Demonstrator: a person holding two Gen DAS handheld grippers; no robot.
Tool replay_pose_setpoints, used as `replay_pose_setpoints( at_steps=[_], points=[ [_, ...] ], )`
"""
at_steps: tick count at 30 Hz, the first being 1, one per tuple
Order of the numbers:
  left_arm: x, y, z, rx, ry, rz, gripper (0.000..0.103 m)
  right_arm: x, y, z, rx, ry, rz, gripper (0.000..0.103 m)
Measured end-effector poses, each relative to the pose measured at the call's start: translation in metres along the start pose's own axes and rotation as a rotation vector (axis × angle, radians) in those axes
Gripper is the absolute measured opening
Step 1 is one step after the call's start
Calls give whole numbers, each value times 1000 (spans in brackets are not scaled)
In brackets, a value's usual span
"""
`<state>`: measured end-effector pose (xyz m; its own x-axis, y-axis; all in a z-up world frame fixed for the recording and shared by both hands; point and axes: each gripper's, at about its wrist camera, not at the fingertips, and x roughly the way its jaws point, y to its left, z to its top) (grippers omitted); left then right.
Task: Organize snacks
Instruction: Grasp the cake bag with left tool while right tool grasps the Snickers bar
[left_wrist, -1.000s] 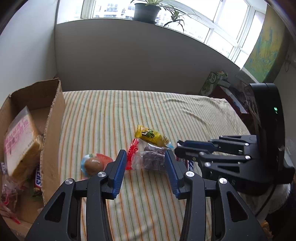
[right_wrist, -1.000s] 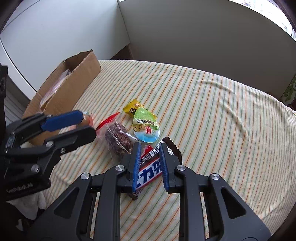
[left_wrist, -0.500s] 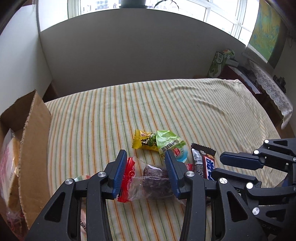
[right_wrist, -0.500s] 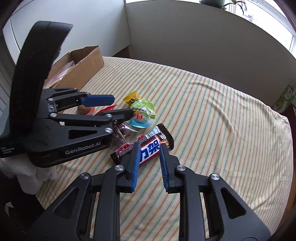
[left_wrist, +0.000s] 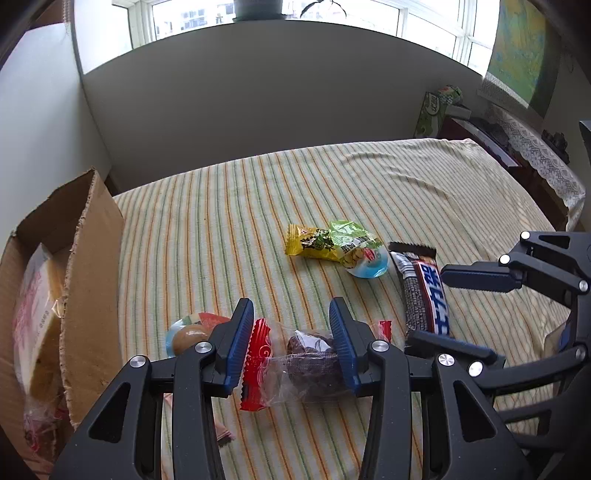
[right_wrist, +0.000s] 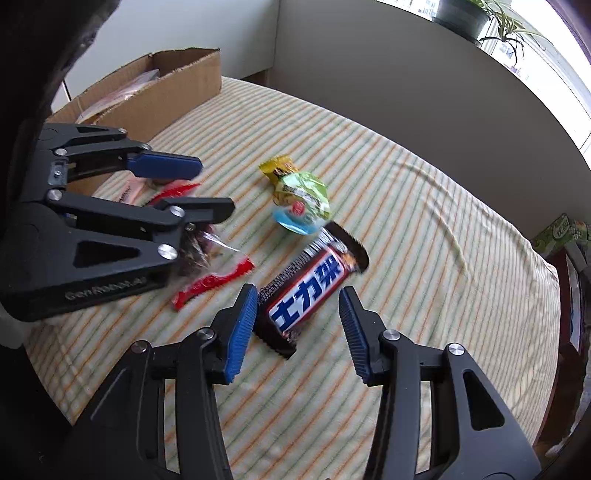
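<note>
Snacks lie loose on a striped bedsheet (left_wrist: 369, 184) in cream, green and orange. Nearest the left gripper (left_wrist: 291, 343) is a clear packet with red serrated ends (left_wrist: 306, 360), showing a dark brown lump inside; it lies crosswise between the blue pads, which stand apart and do not clearly press on it. Just left of that packet sits a small round cup with a blue rim and a brown-yellow filling (left_wrist: 190, 334). Farther out on the sheet lie a yellow sachet (left_wrist: 310, 245) and, overlapping its right end, a green-lidded jelly cup with a blue base (left_wrist: 360, 253). Right of these is a dark brown chocolate bar with white characters on a blue and red band (right_wrist: 314, 284); its near end lies between the right gripper's (right_wrist: 297, 328) pads, whose jaws have just been opening and now stand apart, clear of the wrapper. At the sheet's left edge stands an open cardboard box (left_wrist: 92, 280), holding a pink-printed bag of pale bread or cake (left_wrist: 35, 317).
</note>
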<state>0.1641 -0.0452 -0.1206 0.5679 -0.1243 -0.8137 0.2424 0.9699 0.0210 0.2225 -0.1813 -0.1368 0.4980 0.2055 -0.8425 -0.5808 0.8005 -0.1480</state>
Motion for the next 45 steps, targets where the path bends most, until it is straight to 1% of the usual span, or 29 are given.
replay_pose_setpoints(
  at_steps=[2,5,8,10,12,14,15,17,20,23,26,29,31,35,37,38,41,43,45],
  points=[
    [-2,2,-1,-10,-3,-4,42,-2,-11,-4,33,4,7,47],
    [-12,7,-2,-54,-24,4,41,-13,-21,-8,71,-30,25,47],
    [-34,11,-7,-81,-70,-23,41,-22,-29,-9,105,-57,60,48],
    [-46,12,-13,-94,-82,-51,44,-24,-32,-11,119,-58,62,49],
    [-48,14,-21,-131,-57,-104,58,-20,-34,-9,132,-51,60,49],
    [-41,18,-30,-188,4,-193,58,-15,-38,-9,154,-42,69,49],
    [-37,18,-34,-205,26,-217,58,-11,-39,-8,166,-37,78,49],
    [-32,18,-35,-206,45,-212,58,-7,-41,-8,186,-33,100,49],
    [-23,20,-30,-230,71,-240,58,-4,-40,-6,191,-34,103,49],
    [-21,17,-22,-227,59,-227,58,0,-39,-1,195,-34,110,49],
    [-18,10,-14,-201,45,-192,58,4,-38,1,195,-33,113,49],
    [-11,3,-8,-173,39,-145,58,9,-39,1,194,-28,114,54],
    [-6,2,-7,-169,46,-139,58,12,-40,2,201,-24,119,54],
    [1,-2,-9,-134,56,-97,58,21,-38,6,208,-11,121,54],
    [3,-1,-11,-127,60,-92,57,23,-39,8,219,-12,130,54],
    [3,-1,-11,-125,55,-90,57,24,-39,9,224,-13,133,54],
    [4,-1,-9,-111,47,-75,47,27,-39,11,219,-11,116,54],
    [2,1,-11,-108,42,-70,45,27,-39,11,226,-7,109,52],
    [2,2,-12,-105,38,-68,43,26,-39,10,223,-5,107,44]
  ],
)
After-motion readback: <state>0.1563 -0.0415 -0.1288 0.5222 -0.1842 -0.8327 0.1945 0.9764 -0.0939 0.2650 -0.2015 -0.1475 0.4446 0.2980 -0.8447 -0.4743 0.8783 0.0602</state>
